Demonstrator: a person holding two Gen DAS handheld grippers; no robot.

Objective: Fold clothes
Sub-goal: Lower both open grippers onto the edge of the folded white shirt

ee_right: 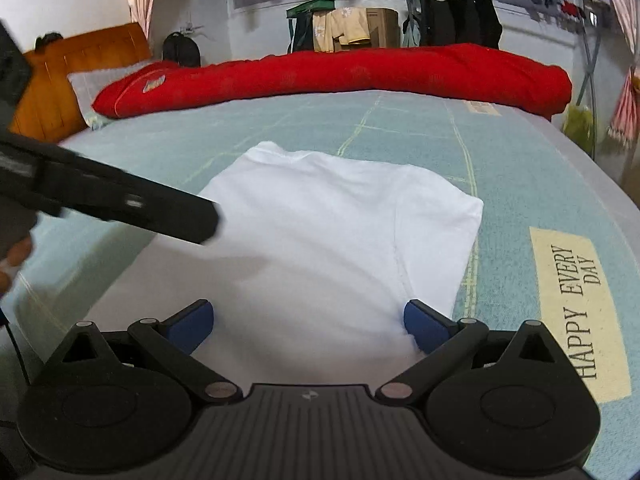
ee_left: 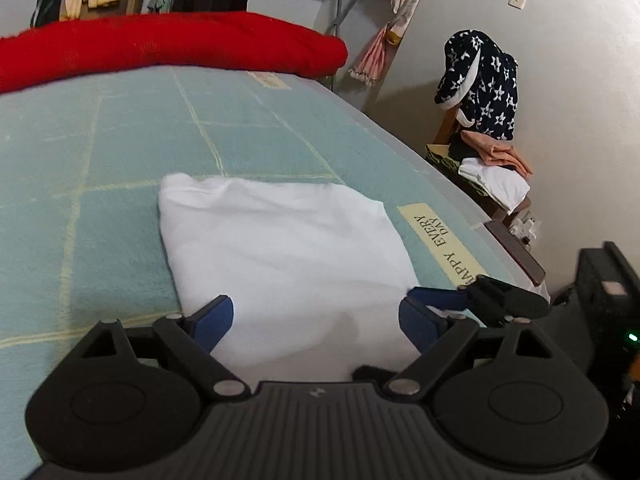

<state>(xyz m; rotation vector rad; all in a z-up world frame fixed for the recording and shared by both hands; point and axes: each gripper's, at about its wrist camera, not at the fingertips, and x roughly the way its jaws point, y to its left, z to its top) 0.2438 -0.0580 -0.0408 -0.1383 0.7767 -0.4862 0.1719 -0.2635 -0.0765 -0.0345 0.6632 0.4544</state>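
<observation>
White folded garment (ee_left: 280, 248) lies flat on the bed, right under and ahead of both my tools. My left tool (ee_left: 316, 320) stands wide apart over its near edge, one blue pad (ee_left: 218, 316) on either side of the cloth, nothing pinched between them. My right tool (ee_right: 308, 322) is spread just as wide over the same near edge, its blue pads (ee_right: 424, 324) clear of any grip, so neither tool holds the garment. From the right wrist view the left tool's black body crosses in from the left, blurred, above the garment's left side; from the left wrist view the right tool's fingers sit just beside my left tool's right pad, at the garment's near right corner. Beyond the garment the pale blue-green bedspread (ee_right: 400, 132) runs on with thin yellow lines, and to the right of my tools a cream label (ee_right: 576, 308) reads HAPPY EVERY DAY. Farther ahead a red blanket (ee_right: 340, 76) lies rolled along the far side of the bed. Off to the right of the left tool, well apart from the bed, a dark star-patterned garment (ee_left: 480, 80) hangs over a chair stacked with folded clothes (ee_left: 496, 168)
</observation>
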